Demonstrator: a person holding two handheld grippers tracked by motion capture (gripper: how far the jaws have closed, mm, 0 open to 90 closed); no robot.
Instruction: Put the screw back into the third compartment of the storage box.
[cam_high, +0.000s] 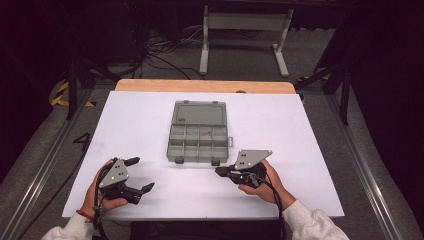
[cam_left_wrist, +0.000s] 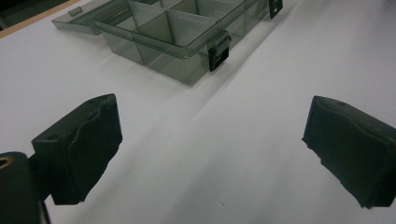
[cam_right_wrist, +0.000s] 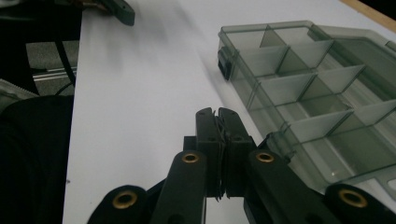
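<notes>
Grey plastic box (cam_high: 199, 132) lies open mid-worktop (cam_high: 300, 165); left gripper (cam_high: 138, 174) jaws wide, right gripper (cam_high: 218, 171) jaws pressed together, empty; best approach: low toward the near latch (cam_left_wrist: 218, 50).

organizer box (cam_left_wrist: 168, 35) cut off at top edge, contents indiscernible

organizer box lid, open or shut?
Open. In the high view the organizer box has its lid folded back flat on the white table, its divided compartments exposed. Both front latches hang undone.
</notes>
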